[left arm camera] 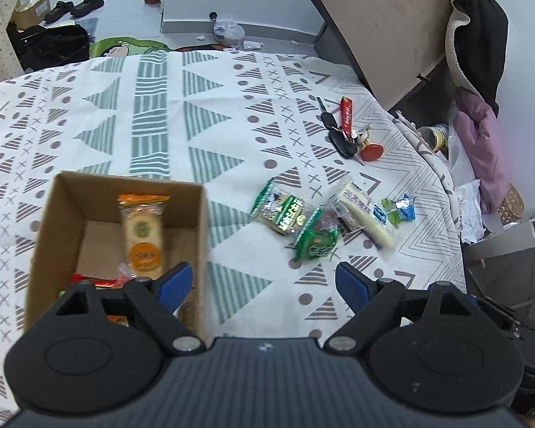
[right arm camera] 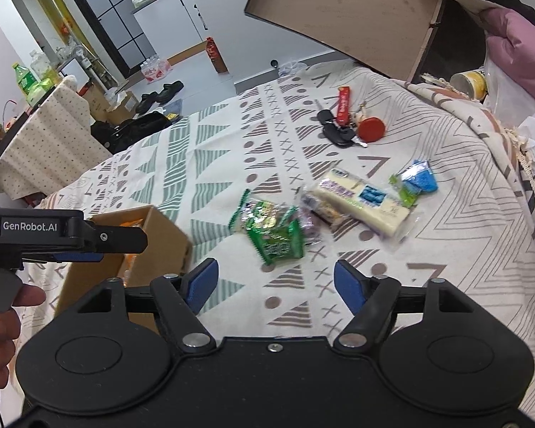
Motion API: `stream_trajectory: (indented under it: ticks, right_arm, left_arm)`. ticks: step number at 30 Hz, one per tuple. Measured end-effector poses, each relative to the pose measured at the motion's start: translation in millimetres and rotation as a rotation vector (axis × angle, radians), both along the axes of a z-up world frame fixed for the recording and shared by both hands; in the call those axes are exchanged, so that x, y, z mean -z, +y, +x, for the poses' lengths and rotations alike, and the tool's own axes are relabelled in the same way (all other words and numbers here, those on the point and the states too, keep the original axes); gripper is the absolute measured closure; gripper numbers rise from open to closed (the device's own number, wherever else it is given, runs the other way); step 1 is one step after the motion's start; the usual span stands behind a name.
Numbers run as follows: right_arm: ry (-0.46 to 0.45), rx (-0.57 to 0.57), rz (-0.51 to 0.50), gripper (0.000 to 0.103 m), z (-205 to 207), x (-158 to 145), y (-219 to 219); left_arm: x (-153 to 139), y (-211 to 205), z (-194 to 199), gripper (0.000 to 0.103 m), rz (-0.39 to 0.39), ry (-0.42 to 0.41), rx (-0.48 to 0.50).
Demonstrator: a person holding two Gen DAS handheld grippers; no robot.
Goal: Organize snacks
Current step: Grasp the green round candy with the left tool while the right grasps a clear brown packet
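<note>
On the patterned cloth of the surface (left arm camera: 153,114), right of the cardboard box (left arm camera: 64,221): a loose heap of snack packets, not yet boxed. Left gripper (left arm camera: 264,287) above the box's near right corner, fingers wide apart, nothing between them. Right gripper (right arm camera: 275,283) just short of the heap, fingers likewise spread and empty. Already inside the box: an orange cracker pack (left arm camera: 143,235) and a red wrapper (left arm camera: 100,281).

Risks, as judged from this layout:
- Green packets (right arm camera: 276,240) overlapping each other and a purplish wrapper; likely to lift two at once, or to drag a neighbour off the heap.
- Slick, crinkly film; prone to slip from a shallow pinch at a crimped edge.
- Long white pack (right arm camera: 365,201) lying partly over another packet; apt to tilt or swing if pinched near one end.
- Small blue packet (right arm camera: 415,178) near the cloth's drop-off; easy to nudge over.
- Keys (right arm camera: 342,125) nearby, no snack; not for the box.
- Light box, open top; liable to shift if clipped by the left gripper.
</note>
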State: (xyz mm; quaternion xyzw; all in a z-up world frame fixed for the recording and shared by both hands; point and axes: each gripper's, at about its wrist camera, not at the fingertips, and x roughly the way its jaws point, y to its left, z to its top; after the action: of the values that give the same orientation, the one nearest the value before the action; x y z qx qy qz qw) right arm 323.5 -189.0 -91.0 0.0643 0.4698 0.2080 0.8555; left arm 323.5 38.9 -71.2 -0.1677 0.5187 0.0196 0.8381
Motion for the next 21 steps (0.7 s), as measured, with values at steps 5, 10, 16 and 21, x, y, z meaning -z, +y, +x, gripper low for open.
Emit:
stream_trajectory:
  ticks: [5, 10, 16, 21]
  right_arm:
    - [-0.027, 0.013, 0.017, 0.005, 11.0, 8.5, -15.4]
    - [-0.031, 0.020, 0.019, 0.000, 24.2, 20.7, -26.2]
    - [-0.010, 0.030, 0.014, 0.000, 36.5, 39.0, -38.0]
    - [0.017, 0.024, -0.001, 0.000, 44.9, 53.0, -44.6]
  left_arm:
    - [12.9, -17.0, 15.7, 0.017, -0.018, 0.009, 0.012]
    - [28.6, -31.2, 32.1, 0.017, -0.019, 0.021, 0.022]
    - [54.2, -46.1, 51.3, 0.017, -0.030, 0.045, 0.031]
    - [77.0, -54.9, 67.5, 0.017, -0.046, 0.061, 0.047]
